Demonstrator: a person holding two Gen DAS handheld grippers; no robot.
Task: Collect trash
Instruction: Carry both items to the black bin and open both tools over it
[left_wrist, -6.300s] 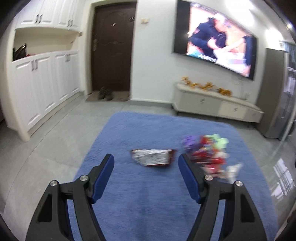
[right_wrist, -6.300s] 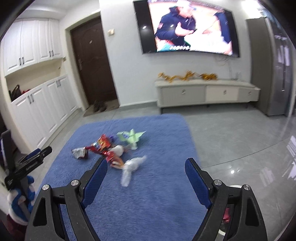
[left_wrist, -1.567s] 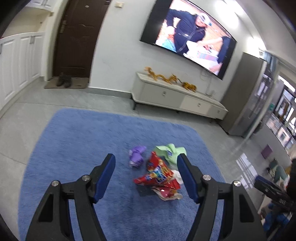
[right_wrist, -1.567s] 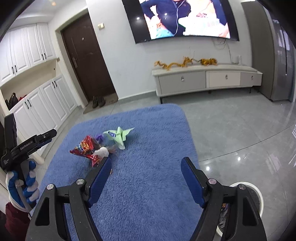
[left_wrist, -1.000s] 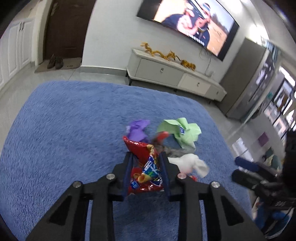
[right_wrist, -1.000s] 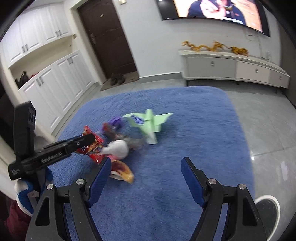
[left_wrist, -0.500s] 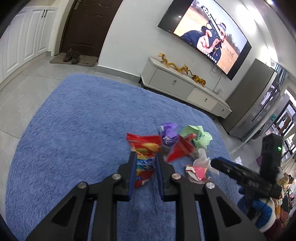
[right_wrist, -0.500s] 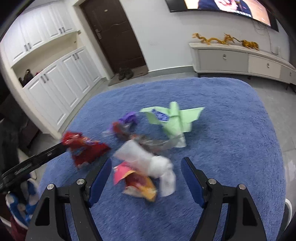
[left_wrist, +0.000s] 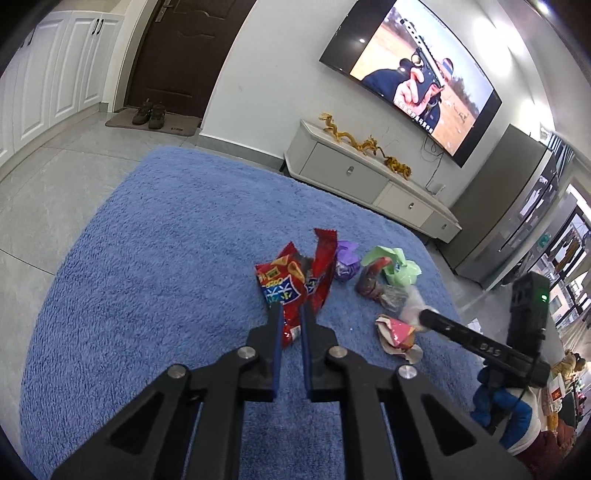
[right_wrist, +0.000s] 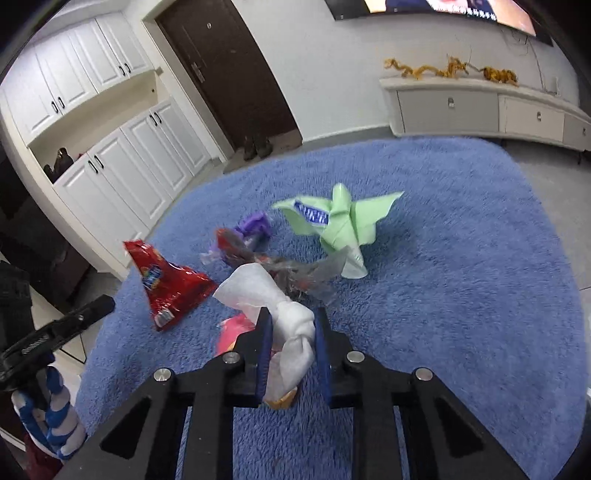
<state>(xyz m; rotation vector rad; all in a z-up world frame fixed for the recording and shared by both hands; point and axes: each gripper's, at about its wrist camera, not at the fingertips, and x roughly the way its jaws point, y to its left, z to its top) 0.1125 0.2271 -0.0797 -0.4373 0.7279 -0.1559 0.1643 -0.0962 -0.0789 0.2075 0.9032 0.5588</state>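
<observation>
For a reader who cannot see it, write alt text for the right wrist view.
The right claw is shut on a crumpled white tissue above a blue rug. A green wrapper and a red snack bag sit beyond.

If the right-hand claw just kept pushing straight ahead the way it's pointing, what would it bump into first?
Probably the clear crumpled wrapper just past the white tissue the right gripper clamps; depth is hard to judge.

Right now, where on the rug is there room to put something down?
The blue rug is bare left of the red snack bag, toward the door, and right of the green wrapper. The wrappers crowd the middle.
</observation>
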